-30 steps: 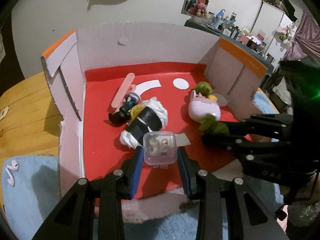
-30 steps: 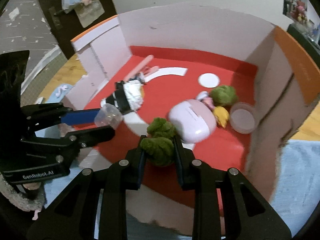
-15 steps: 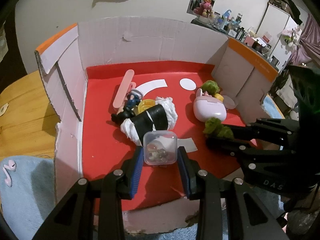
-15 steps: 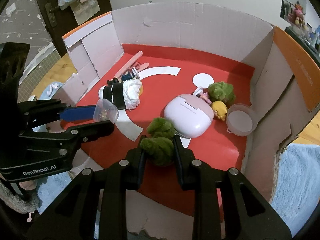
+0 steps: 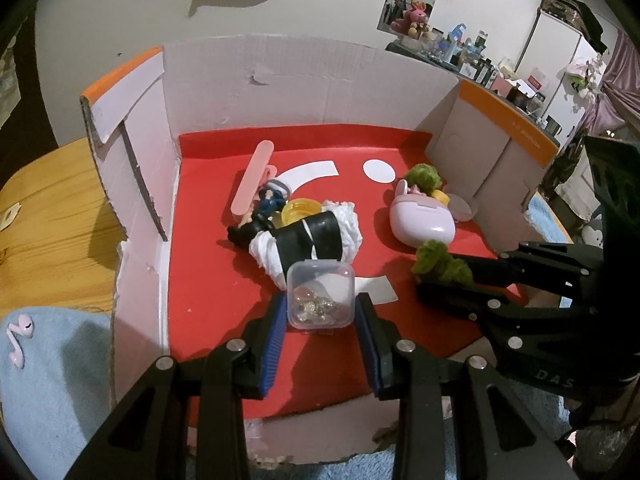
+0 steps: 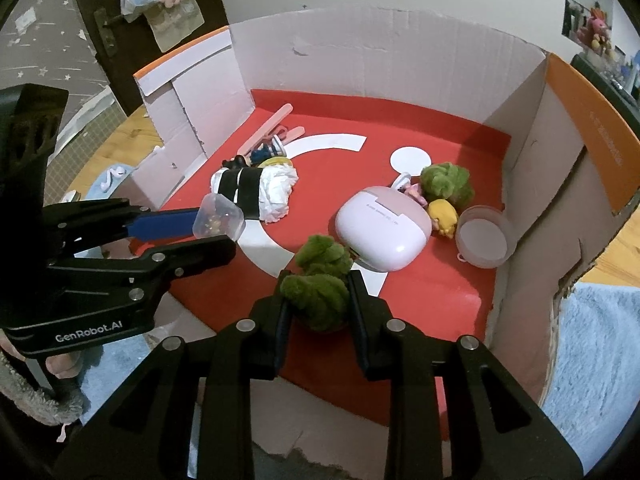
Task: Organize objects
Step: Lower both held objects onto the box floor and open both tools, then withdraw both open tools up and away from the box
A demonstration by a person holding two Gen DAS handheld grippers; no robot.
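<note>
Not much has moved since a second ago, the right gripper (image 6: 318, 300) jaws are just starting to ease apart with the green fuzzy toy (image 6: 316, 280) still between them, its long axis running away from the camera toward the pink case (image 6: 384, 232). Left gripper (image 5: 321, 312) pinches the clear little box (image 5: 321, 294) upright. Both tilt down over the cardboard box (image 5: 304, 80) front edge.

white wall (image 5: 320, 8), cluttered shelf (image 5: 472, 54), wooden table (image 5: 52, 216)
</note>
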